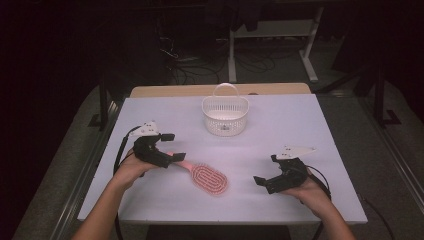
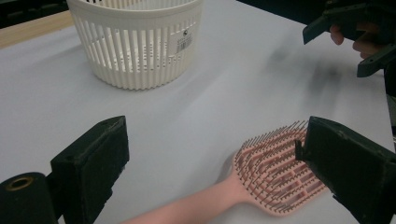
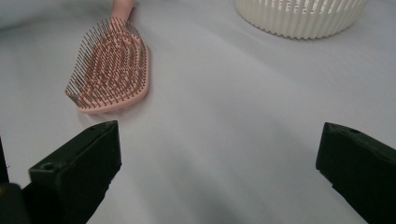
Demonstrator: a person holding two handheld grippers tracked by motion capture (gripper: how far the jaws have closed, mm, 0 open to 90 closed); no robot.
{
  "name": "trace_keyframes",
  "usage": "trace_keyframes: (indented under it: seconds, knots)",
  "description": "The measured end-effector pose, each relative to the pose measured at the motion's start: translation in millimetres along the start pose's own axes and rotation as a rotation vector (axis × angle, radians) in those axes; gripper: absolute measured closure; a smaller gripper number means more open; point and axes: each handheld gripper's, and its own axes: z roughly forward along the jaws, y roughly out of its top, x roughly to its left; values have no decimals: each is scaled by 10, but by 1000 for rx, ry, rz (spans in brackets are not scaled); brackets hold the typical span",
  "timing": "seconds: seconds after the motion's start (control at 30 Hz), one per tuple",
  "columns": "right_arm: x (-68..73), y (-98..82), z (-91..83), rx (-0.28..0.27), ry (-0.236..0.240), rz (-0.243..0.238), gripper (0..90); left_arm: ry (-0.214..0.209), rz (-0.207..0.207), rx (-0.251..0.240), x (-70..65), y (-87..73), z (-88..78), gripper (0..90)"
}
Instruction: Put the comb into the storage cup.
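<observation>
A pink hairbrush (image 1: pixel 207 177) lies bristles up on a white worktop (image 1: pixel 280 130), toward the near edge and left of centre. Its long axis runs diagonally: the handle points toward the left edge and slightly away, the oval head toward the near right corner. The left gripper (image 1: pixel 173 146) sits at the handle end, its fingers (image 2: pixel 91 161) spread wide apart, with the handle lying between them and no contact visible. The right gripper (image 1: pixel 266 171) hovers near the right part of the near edge, well apart from the brush, its fingers (image 3: pixel 77 175) also wide apart with nothing between them. A white slatted basket (image 1: pixel 225 116) with an upright handle stands near the far edge, at its middle. The worktop is smooth and matte, with a wooden strip (image 1: pixel 165 91) showing beyond the far edge. The room around is dark, with cables (image 1: pixel 200 67) on the floor and white table legs (image 1: pixel 310 47) behind.
</observation>
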Motion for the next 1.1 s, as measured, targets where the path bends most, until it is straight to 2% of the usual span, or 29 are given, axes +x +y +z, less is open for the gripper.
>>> trace_keyframes:
  seconds: [0.1, 0.2, 0.67, 1.1]
  knots:
    - [0, 0, 1, 1, 0, 0, 0, 17, 6, 0, 9, 25, 8, 147]
    - [2, 0, 6, 4, -2, 0, 0, 26, 6, 1, 29, 54, 27, 161]
    - [-2, -2, 4, 7, -1, 4, 0, 54, 11, 19, 129, 116, 129, 335]
    - [-7, -4, 5, 9, 1, 6, 0, 55, -15, 40, 202, 166, 236, 517]
